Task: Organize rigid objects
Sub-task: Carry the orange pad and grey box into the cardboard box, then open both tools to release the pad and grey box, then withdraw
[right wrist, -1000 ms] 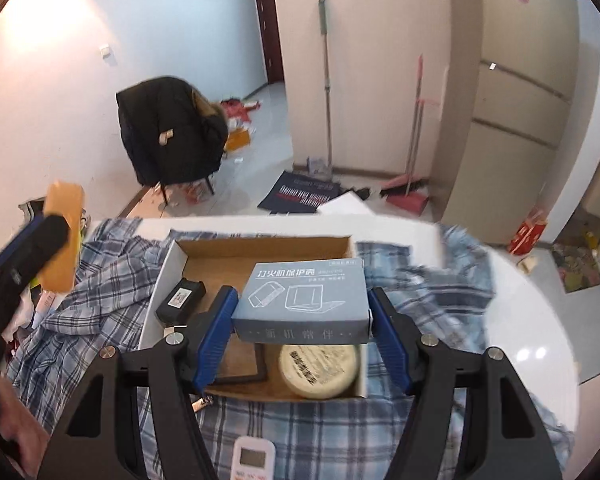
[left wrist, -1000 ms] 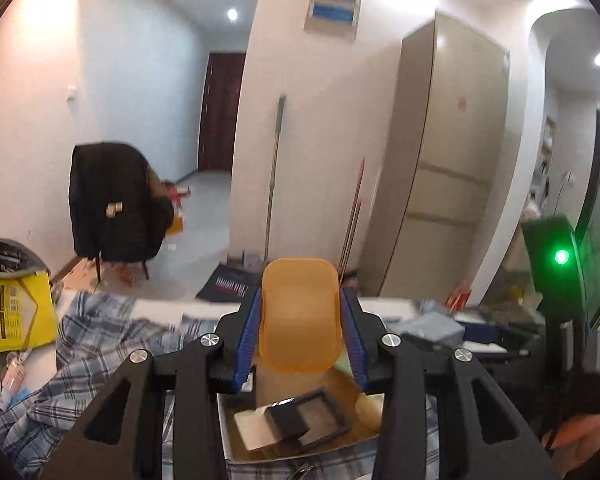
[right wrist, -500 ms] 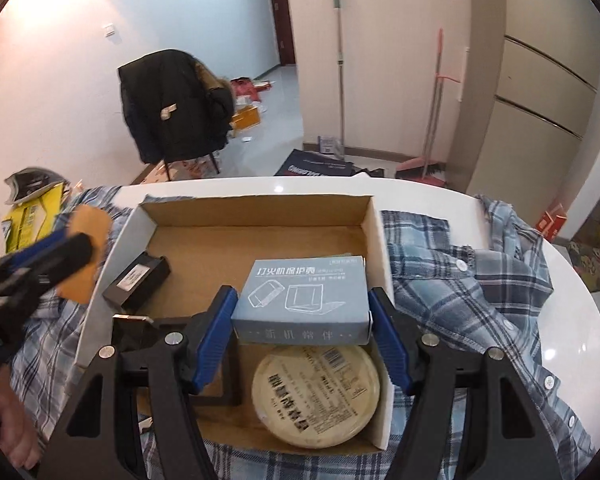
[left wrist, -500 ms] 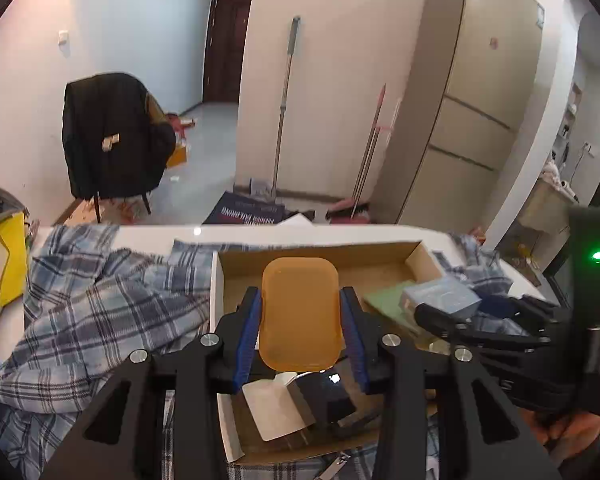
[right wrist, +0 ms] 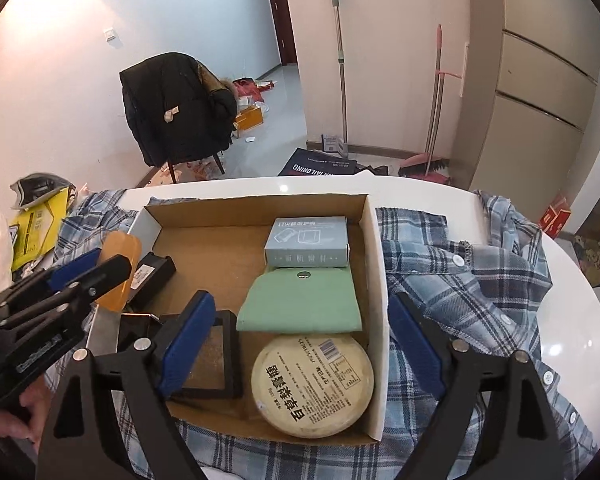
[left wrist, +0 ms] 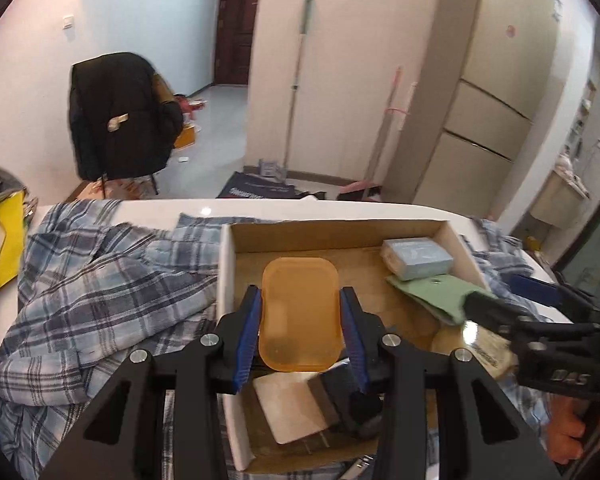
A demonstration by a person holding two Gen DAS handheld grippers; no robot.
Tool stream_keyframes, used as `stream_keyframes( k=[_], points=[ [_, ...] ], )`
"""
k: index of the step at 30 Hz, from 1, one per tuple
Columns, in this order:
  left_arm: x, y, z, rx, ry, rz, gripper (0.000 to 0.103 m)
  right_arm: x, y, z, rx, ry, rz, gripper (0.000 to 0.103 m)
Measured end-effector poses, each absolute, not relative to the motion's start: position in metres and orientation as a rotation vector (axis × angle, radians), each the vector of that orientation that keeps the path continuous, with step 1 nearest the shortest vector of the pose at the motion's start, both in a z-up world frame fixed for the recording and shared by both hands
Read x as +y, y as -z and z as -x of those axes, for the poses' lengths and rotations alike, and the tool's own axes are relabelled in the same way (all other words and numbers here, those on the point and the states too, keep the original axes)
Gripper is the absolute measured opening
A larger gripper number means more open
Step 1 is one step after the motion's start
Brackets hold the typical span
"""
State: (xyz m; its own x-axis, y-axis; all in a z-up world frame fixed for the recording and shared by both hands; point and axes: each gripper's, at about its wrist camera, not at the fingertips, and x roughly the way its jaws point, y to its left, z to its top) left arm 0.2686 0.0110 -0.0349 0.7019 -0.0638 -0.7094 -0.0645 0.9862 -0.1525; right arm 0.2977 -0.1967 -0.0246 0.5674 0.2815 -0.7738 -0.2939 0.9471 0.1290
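**Risks while the orange lid is over the box**

My left tongs (left wrist: 300, 332) grip the orange lid (left wrist: 300, 312) by its two long sides, and it hangs over the left part of the cardboard box (right wrist: 374, 248). My right tongs (right wrist: 296, 340) have just been opening and now stand wide with nothing between the pads. The grey-blue carton (right wrist: 306, 242) lies free in the far right corner of the box, resting partly on the green pouch (right wrist: 300, 300).

I think the first danger is the lid. It looks smooth, so it can slip or turn when I release it, and land on the black frame (right wrist: 216, 354) or the black charger (right wrist: 152, 276) below, not flat on the box floor.

The second danger: my right tongs straddle the right wall of the box. If I pull back carelessly, a finger can catch this wall and drag the box over the plaid shirt (right wrist: 460, 276) on the worktop (right wrist: 580, 340).
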Motion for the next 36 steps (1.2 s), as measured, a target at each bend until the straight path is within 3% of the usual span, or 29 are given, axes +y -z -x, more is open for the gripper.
stream_keyframes(
  k=[15, 18, 20, 23, 28, 31, 36],
  points=[
    [0.020, 0.049, -0.277, 0.869, -0.030, 0.210, 0.044, -0.203, 0.007, -0.293, 0.865, -0.315, -0.006, 0.088],
    [0.021, 0.030, -0.267, 0.807, -0.021, 0.218, 0.051, -0.205, -0.010, -0.285, 0.820, -0.307, 0.006, 0.088],
    [0.020, 0.012, -0.256, 0.747, -0.017, 0.211, 0.068, -0.208, -0.025, -0.276, 0.778, -0.301, 0.007, 0.088],
    [0.015, -0.024, -0.230, 0.604, 0.037, 0.207, 0.080, -0.213, -0.049, -0.260, 0.713, -0.313, -0.013, 0.099],
    [0.006, -0.064, -0.174, 0.478, 0.011, 0.095, 0.081, -0.218, -0.085, -0.224, 0.607, -0.302, -0.008, 0.103],
    [0.006, -0.077, -0.131, 0.386, -0.003, 0.039, 0.093, -0.214, -0.093, -0.194, 0.586, -0.334, 0.039, 0.103],
    [0.004, -0.090, -0.067, 0.260, 0.013, 0.040, 0.094, -0.216, -0.099, -0.144, 0.532, -0.356, 0.025, 0.103]
  ],
)
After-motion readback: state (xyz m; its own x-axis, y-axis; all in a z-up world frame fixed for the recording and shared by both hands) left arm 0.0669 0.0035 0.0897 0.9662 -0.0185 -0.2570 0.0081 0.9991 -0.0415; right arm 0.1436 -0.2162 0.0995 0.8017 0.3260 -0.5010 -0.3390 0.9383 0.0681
